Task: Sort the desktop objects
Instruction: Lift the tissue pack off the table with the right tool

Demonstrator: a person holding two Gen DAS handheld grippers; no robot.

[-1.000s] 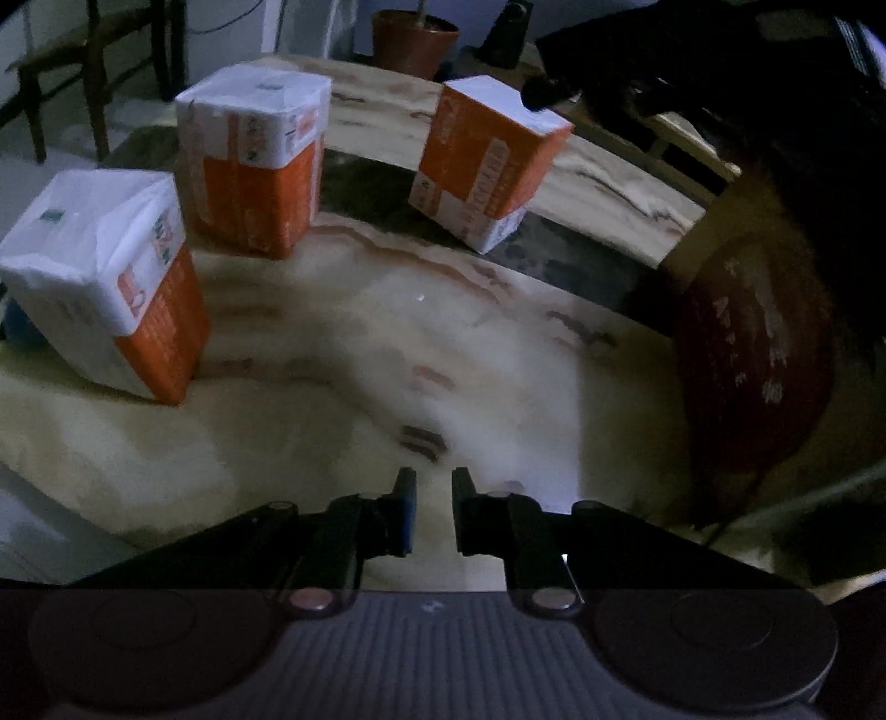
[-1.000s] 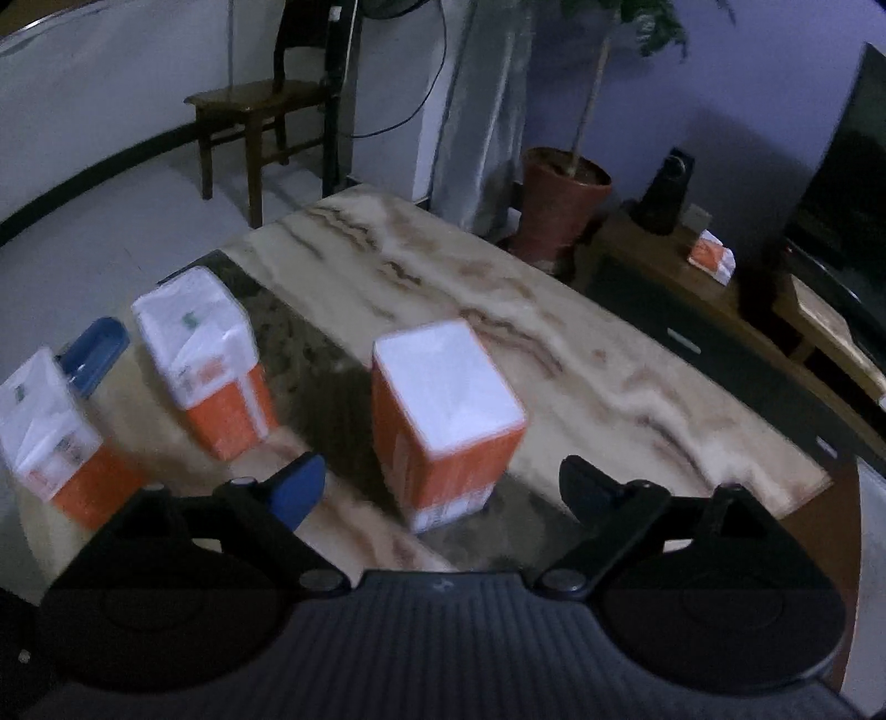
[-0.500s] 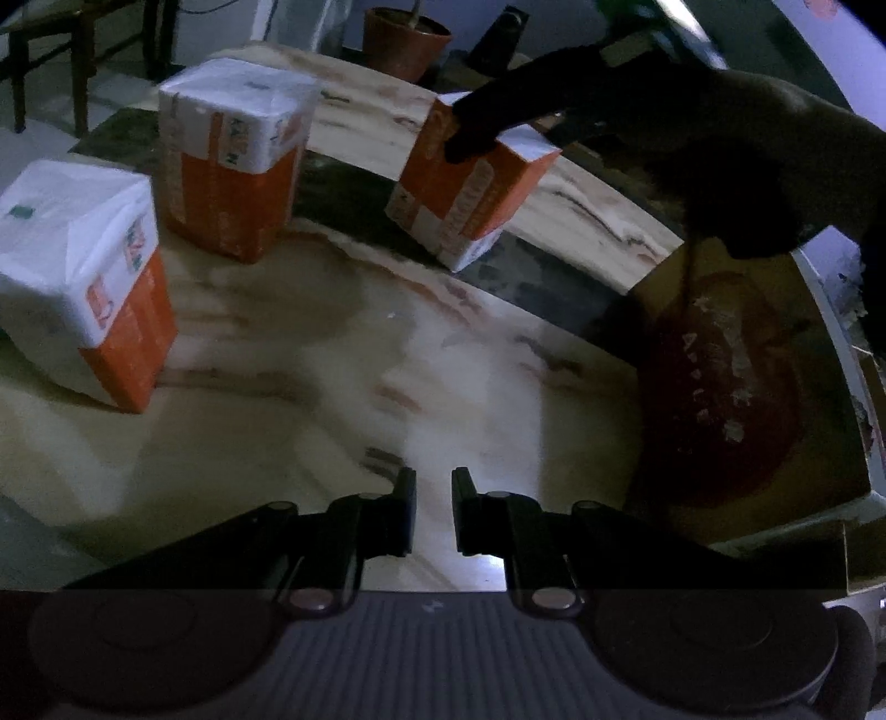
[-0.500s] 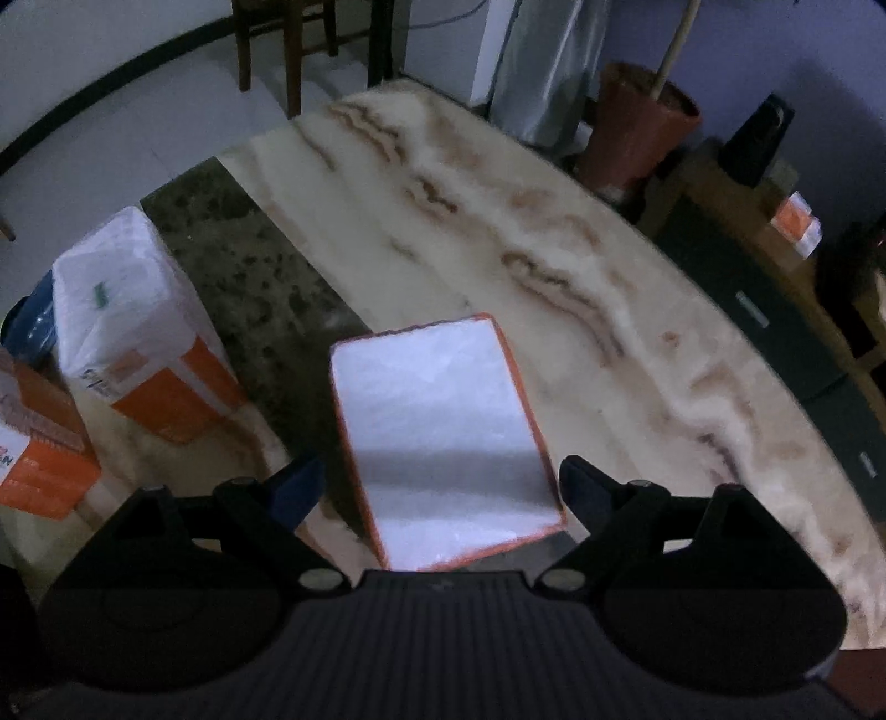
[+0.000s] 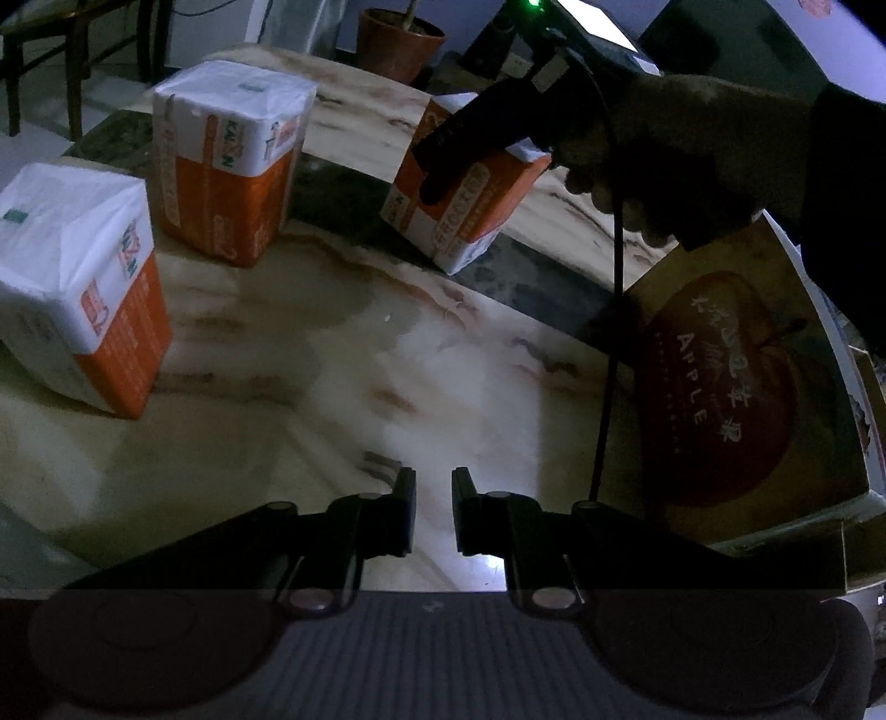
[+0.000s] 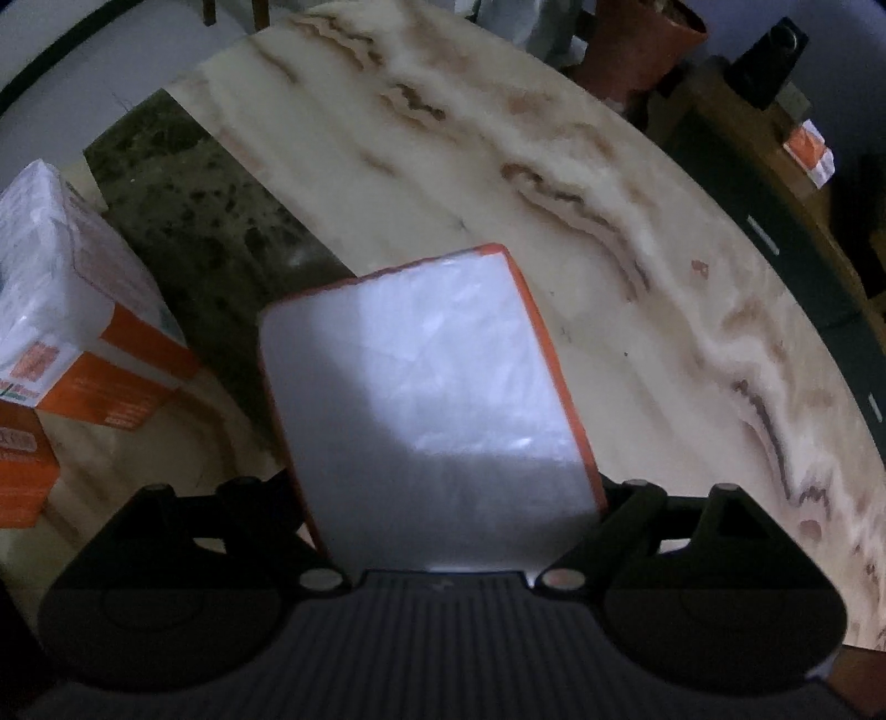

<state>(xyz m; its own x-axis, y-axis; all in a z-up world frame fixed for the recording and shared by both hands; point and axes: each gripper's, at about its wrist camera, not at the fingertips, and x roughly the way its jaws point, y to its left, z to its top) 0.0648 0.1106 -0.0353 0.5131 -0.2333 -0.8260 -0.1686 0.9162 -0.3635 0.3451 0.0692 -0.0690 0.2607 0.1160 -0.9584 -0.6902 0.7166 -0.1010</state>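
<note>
- left tongs [image 5: 429,509] hang over bare marble surface [image 5: 343,354], jaws narrow with a small gap, nothing between them
- right tongs [image 6: 454,520] come down over the tilted tissue pack [image 6: 426,410], jaws wide on either side of it; finger tips hidden behind the pack, cannot tell if pads press yet
- same tilted tissue pack seen from left wrist [image 5: 470,205], orange sides, white top, one bottom corner on the surface near the dark stone strip [image 5: 354,199], a dark finger [image 5: 459,144] of the right tongs lies across its front
- person's hand [image 5: 664,149] grips the right tongs, black cable [image 5: 609,332] hangs down from it
- two more tissue packs upright on the surface: far one [image 5: 232,160], near one [image 5: 77,288], well apart from the tilted pack
- apple box [image 5: 742,387] at the right edge of the surface
- plant pot [image 5: 398,44] behind the surface
</note>
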